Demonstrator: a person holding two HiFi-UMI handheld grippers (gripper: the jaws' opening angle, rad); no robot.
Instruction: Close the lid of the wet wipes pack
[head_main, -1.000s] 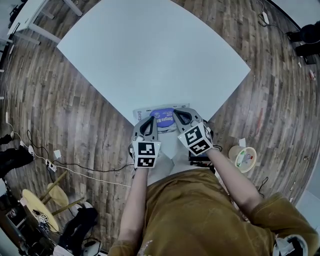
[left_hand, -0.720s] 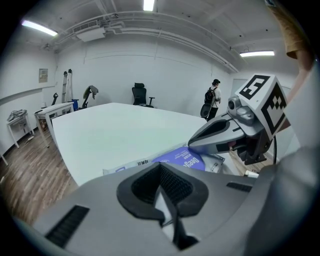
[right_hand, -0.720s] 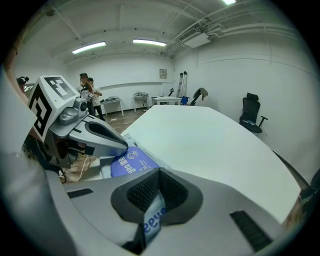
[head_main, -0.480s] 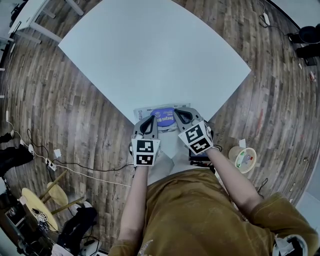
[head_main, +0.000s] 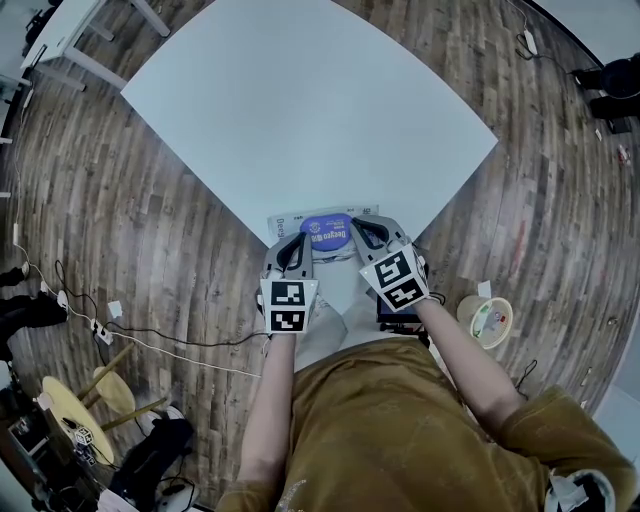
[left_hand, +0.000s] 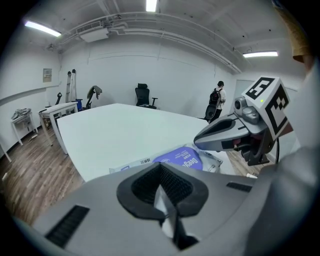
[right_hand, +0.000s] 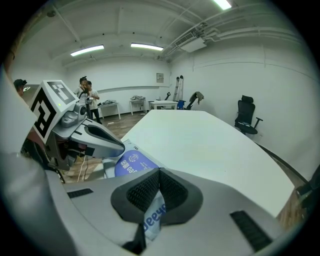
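1. Barely any change in the last second: the left hand-held gripper (head_main: 301, 240) and right hand-held gripper (head_main: 354, 225) hover at the counter's (head_main: 300, 120) near corner, both clenched with nothing between the jaws.
2. The wet wipes pack (head_main: 290, 222) lies under them. Its blue lid (head_main: 328, 231) now shows a little more and looks flat, so it is likely pressed shut.

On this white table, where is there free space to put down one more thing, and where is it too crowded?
Nearly the whole table is bare: everything beyond the wet wipes pack, out to its far and side corners. Only the near corner is crowded, where the left gripper and right gripper sit side by side over the pack.
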